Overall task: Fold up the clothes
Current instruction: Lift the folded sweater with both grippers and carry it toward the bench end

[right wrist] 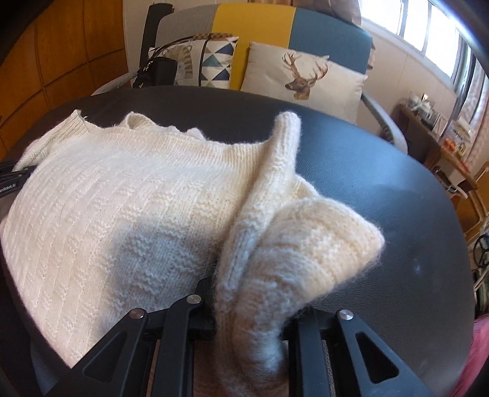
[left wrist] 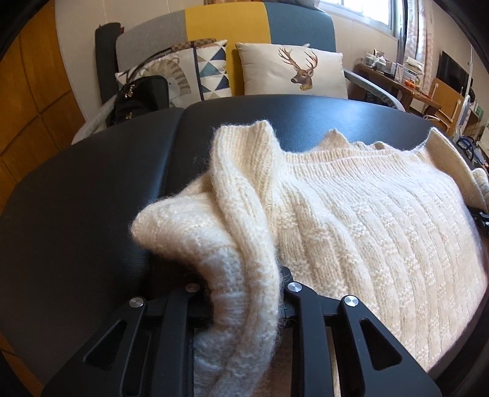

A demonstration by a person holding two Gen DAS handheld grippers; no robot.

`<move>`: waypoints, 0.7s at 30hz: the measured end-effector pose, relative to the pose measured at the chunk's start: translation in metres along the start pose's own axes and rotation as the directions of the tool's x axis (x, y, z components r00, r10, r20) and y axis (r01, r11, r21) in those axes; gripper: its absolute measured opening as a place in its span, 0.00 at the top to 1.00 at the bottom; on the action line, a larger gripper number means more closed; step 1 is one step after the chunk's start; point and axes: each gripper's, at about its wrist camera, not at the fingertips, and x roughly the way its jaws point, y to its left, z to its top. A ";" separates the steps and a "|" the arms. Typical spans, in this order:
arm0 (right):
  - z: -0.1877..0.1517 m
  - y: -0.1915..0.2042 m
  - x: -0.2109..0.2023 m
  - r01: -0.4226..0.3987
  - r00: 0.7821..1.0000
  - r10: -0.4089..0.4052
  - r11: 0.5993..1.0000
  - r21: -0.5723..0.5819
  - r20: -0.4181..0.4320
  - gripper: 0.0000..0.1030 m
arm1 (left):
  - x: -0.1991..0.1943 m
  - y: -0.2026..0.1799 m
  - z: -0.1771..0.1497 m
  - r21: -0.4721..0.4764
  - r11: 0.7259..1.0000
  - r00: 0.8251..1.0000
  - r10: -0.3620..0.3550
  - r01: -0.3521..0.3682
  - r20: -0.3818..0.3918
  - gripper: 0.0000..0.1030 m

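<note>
A: How many garments are lying on the bench [left wrist: 76,220]?

B: One; a single cream sweater [left wrist: 351,220] is spreading across the black, leather-like padded surface; its knit is showing long vertical ribs and a fuzzy, hairy nap; a scalloped hem is running along its far edge.

A: And the tools?

B: Two; the left tool [left wrist: 244,305] is clamping a thick bunched fold at the sweater's left edge, with wool filling the gap between its black fingers; the right tool [right wrist: 247,314] is pinching a matching rolled fold at the right edge; each one is showing two round silver pins per side on its slotted black linkage.

A: What is sitting beyond the bench?

B: One sofa [left wrist: 226,24], its back panelled in three colours: grey, mustard and teal; two square cushions are leaning on it, a deer cushion [left wrist: 293,70] and a triangle-patterned cushion [left wrist: 211,70]; one black bag [left wrist: 140,94] with small metal studs is resting at the left end; one cluttered wooden side table [right wrist: 437,146] is standing under the window.
</note>
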 end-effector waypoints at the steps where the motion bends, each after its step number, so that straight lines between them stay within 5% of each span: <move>1: -0.001 0.002 -0.001 0.010 1.000 -0.010 1.000 0.000 0.009 0.84 | -0.001 0.000 0.000 -0.002 1.000 1.000 0.005 -0.005 0.003 0.79; 8: -0.001 0.010 -0.007 0.087 0.995 -0.086 0.996 -0.018 0.057 0.84 | -0.016 -0.004 -0.003 0.001 0.998 0.997 0.055 -0.056 0.054 0.80; 14: 0.011 0.035 -0.027 0.181 0.970 -0.160 0.978 -0.102 0.185 0.84 | -0.051 -0.005 -0.013 0.012 0.990 0.972 0.137 -0.142 0.192 0.80; 21: 0.037 0.067 -0.042 0.139 0.963 -0.112 0.985 -0.098 0.245 0.84 | -0.087 0.010 -0.019 -0.015 0.983 0.946 0.178 -0.181 0.270 0.81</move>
